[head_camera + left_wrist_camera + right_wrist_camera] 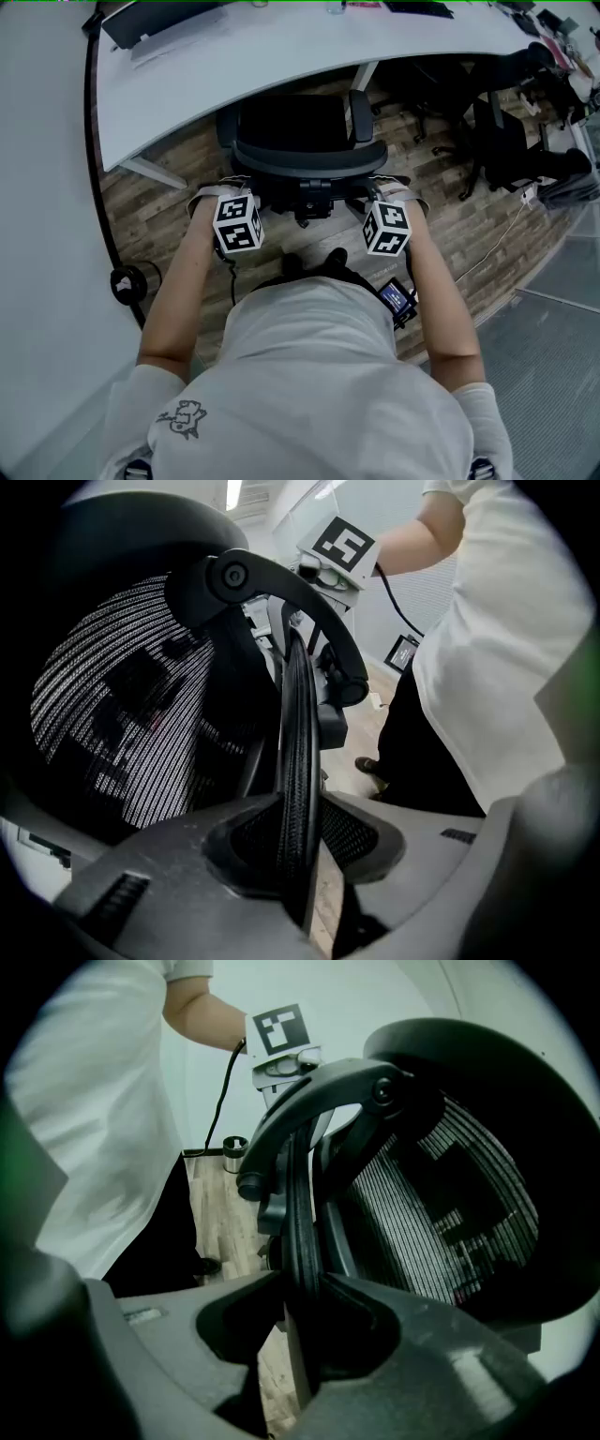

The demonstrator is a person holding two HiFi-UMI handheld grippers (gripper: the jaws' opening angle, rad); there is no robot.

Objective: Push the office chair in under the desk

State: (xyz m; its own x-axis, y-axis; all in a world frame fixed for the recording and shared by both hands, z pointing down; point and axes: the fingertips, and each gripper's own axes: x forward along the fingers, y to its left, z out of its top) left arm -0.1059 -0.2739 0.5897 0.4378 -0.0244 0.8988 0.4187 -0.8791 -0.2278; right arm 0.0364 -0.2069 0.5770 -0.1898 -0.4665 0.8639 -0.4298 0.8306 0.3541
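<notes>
My left tongs (302,832) are clamped on the left end of the office chair's (305,141) backrest rim (298,714), with the thin mesh edge pinched between both pads. The chair stands straight ahead of me. Its seat front is under the curved edge of the tabletop (281,66), and its backrest is out on my side. My right tongs (302,1312) grip the right end of the same rim the same way. I judge the push is under way and not finished. Next I should drive both ends forward evenly so the chair rolls straight, and watch that its armrests (360,114) clear the tabletop and the white desk leg (148,171) left of the chair
</notes>
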